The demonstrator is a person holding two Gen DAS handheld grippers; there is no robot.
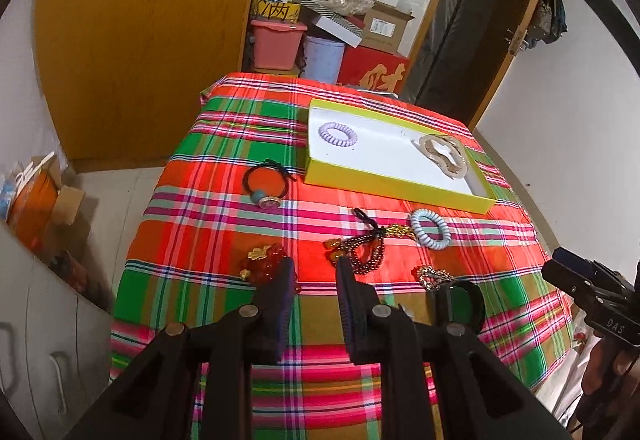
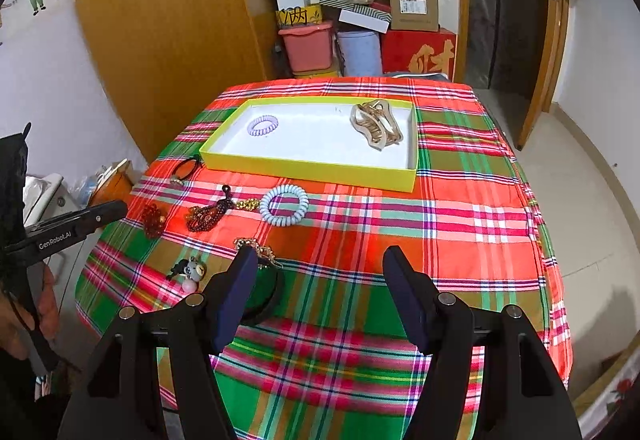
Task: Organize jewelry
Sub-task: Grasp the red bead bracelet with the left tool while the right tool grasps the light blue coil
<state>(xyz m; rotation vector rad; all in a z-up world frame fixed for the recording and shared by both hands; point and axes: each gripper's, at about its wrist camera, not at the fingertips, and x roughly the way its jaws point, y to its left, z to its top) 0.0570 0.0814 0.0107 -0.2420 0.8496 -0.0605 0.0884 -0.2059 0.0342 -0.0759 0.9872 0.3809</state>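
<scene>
A plaid cloth covers the table, and on its far half lies a yellow tray with a white floor. Inside it rest a beige hair claw on the right and a lilac spiral tie on the left. Loose pieces lie in front of the tray: a pale blue spiral tie, dark beaded bracelets, a red bead cluster. The right gripper hangs wide apart and empty; the left gripper stands narrowly parted, nothing between.

Beyond the plaid-covered bench, a pink bin, lavender bucket and cardboard boxes stood beside a wooden wardrobe.
</scene>
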